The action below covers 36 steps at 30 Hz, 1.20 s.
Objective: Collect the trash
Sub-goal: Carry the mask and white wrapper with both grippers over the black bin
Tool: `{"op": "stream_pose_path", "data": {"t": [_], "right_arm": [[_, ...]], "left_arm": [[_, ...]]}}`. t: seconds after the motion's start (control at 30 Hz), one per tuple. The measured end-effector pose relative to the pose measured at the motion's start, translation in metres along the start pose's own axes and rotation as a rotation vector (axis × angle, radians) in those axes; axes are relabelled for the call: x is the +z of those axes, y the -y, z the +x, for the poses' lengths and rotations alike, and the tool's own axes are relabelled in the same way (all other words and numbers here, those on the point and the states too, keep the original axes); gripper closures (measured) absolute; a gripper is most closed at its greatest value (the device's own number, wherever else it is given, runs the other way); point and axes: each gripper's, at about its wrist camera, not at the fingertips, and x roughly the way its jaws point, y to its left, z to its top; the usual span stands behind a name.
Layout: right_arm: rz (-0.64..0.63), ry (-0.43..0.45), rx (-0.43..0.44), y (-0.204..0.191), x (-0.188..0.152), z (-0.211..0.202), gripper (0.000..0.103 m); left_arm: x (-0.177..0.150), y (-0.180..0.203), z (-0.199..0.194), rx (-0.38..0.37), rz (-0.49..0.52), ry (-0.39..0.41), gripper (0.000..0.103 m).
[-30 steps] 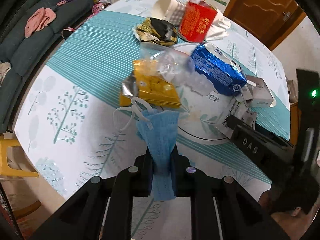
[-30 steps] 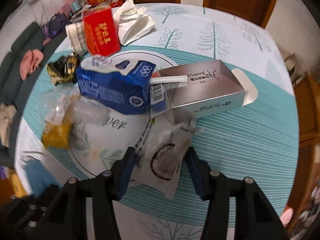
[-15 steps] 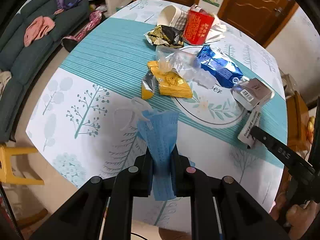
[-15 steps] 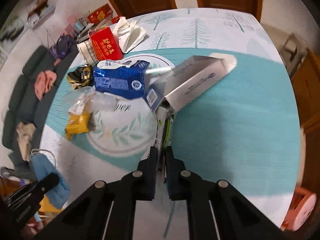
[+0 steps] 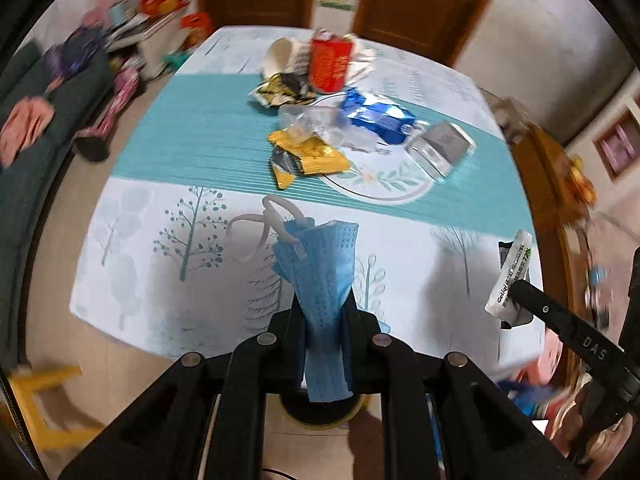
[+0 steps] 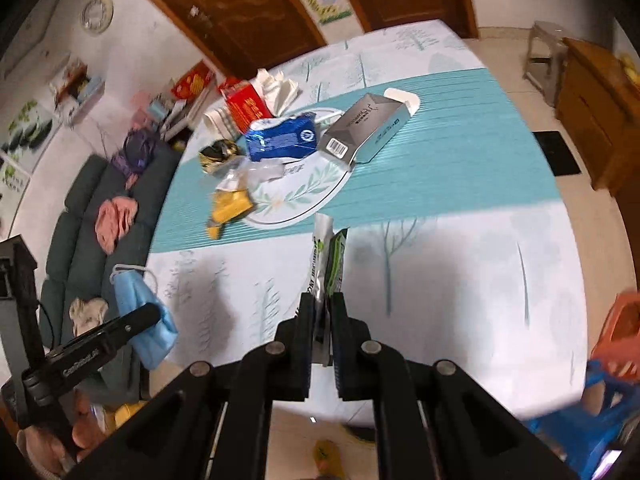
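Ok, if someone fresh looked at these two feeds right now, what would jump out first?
The blue face mask pinched in the left gripper fills the front of its view. The right gripper is shut on a flattened wrapper. Behind both, a heap of trash sits on the table, notably a blue carton beside a silver box.

A table (image 6: 460, 288) draped in a white cloth printed with trees and a teal striped band fills a cluttered room. A dark green sofa (image 6: 84, 216) strewn with pink clothing (image 6: 116, 220) lines one wall; brown wooden doors (image 5: 416, 4) stand behind, a round wall clock (image 6: 97, 14) hangs beside them, and a wooden cabinet (image 6: 600, 112) sits near a yellow stool (image 5: 44, 400).
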Motion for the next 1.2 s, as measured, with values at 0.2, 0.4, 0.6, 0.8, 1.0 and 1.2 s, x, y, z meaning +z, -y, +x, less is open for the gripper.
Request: {"op": "stream_pose_path", "data": {"t": [0.2, 0.4, 0.6, 0.8, 1.0, 1.2], "right_arm": [[0.130, 0.114, -0.020, -0.035, -0.077, -0.037, 0.095], [0.149, 0.146, -0.049, -0.072, -0.155, -0.055, 0.095], [0.183, 0.086, -0.074, -0.075, -0.213, -0.054, 0.095], [0.232, 0.013, -0.086, -0.051, -0.248, -0.032, 0.095], [0.299, -0.061, -0.084, -0.005, -0.283, 0.029, 0.095], [0.328, -0.127, -0.110, 0.048, -0.313, 0.106, 0.095]], "left_arm": [[-0.038, -0.022, -0.034, -0.106, 0.141, 0.010, 0.091], [-0.087, -0.028, -0.039, -0.160, 0.264, -0.051, 0.091], [-0.135, -0.014, -0.025, -0.187, 0.364, -0.148, 0.091], [-0.172, 0.006, 0.009, -0.193, 0.425, -0.237, 0.090], [-0.210, 0.018, 0.081, -0.172, 0.473, -0.314, 0.090], [-0.244, 0.023, 0.174, -0.124, 0.475, -0.372, 0.087]]}}
